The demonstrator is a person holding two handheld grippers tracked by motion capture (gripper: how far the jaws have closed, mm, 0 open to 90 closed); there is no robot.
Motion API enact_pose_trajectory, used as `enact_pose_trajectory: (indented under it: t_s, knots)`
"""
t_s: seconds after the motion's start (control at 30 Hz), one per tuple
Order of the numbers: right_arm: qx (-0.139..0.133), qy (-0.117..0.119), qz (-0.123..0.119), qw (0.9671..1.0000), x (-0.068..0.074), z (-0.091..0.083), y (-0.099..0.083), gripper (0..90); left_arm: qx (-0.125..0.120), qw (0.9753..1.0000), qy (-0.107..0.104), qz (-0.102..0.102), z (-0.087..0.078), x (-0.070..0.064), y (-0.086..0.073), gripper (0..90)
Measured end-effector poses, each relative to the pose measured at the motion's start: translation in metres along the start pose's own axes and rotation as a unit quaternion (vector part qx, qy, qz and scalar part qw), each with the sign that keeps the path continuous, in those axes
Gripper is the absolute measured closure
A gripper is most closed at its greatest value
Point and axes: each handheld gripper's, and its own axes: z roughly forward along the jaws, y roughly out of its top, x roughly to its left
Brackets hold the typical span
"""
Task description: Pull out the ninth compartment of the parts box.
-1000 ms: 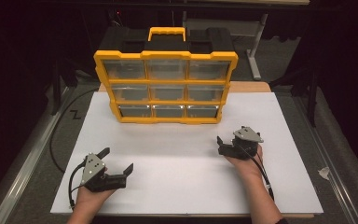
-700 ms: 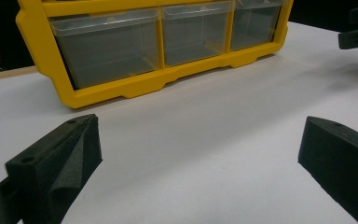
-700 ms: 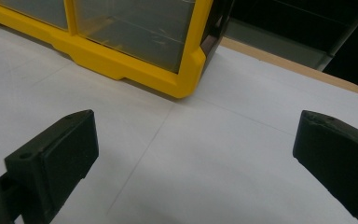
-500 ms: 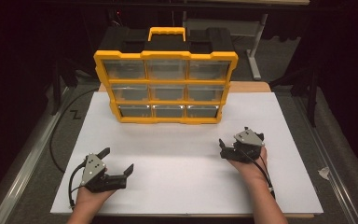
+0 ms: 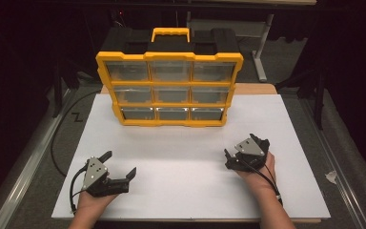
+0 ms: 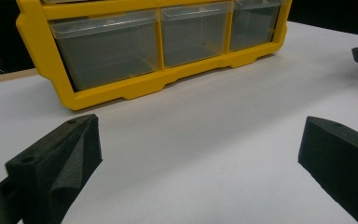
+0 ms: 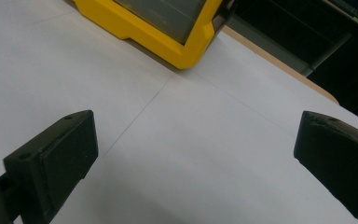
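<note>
Your two claws: left claw (image 5: 122, 165) at 7 o'clock, right claw (image 5: 238, 151) at 4, both spread, empty | one yellow plastic organizer (image 5: 169, 89) at 12, nine clear boxy drawers | smooth white surface (image 5: 181, 157)

Yellow plastic drawer cabinet (image 5: 169, 88): smooth, slight sheen; clear plastic drawers (image 6: 107, 46), glossy, see-through. White table sheet (image 5: 181, 157): matt, smooth, paper-like. Black gripper pads (image 6: 60, 161): matt, foam-like, faintly grainy. Grey three-cornered plate (image 5: 94, 170) on left gripper (image 5: 122, 165): dull metal look.
</note>
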Motion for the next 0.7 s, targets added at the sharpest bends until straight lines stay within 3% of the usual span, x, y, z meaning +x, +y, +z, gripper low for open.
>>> enact_pose_trajectory:
  t_s: [0.23,0.43,0.5,0.57,0.63,0.67,0.7]
  knots:
    - [0.007,-0.012,-0.063,0.9979,0.010,-0.002,0.002,1.1,-0.001,1.0000,0.002,0.000,0.000,0.001,0.000,0.1]
    - [0.011,-0.022,-0.102,0.9945,0.017,-0.003,0.004,1.2,-0.004,1.0000,0.006,-0.001,0.000,0.002,0.000,0.2]
    - [0.012,-0.027,-0.117,0.9927,0.019,-0.003,0.005,1.2,-0.005,1.0000,0.008,-0.002,-0.001,0.002,0.000,0.2]
    - [0.015,-0.036,-0.147,0.9884,0.022,-0.005,0.006,1.2,-0.005,1.0000,0.007,-0.002,-0.001,0.002,0.000,0.2]
    - [0.012,-0.038,-0.150,0.9879,0.023,-0.005,0.007,1.2,-0.005,1.0000,0.006,-0.002,0.000,0.002,0.000,0.2]
    - [0.012,-0.042,-0.167,0.9850,0.025,-0.005,0.008,1.2,-0.004,1.0000,0.005,-0.002,0.000,0.002,0.000,0.2]
    - [0.012,-0.042,-0.167,0.9850,0.025,-0.005,0.008,1.2,-0.004,1.0000,0.005,-0.001,0.000,0.002,0.000,0.2]
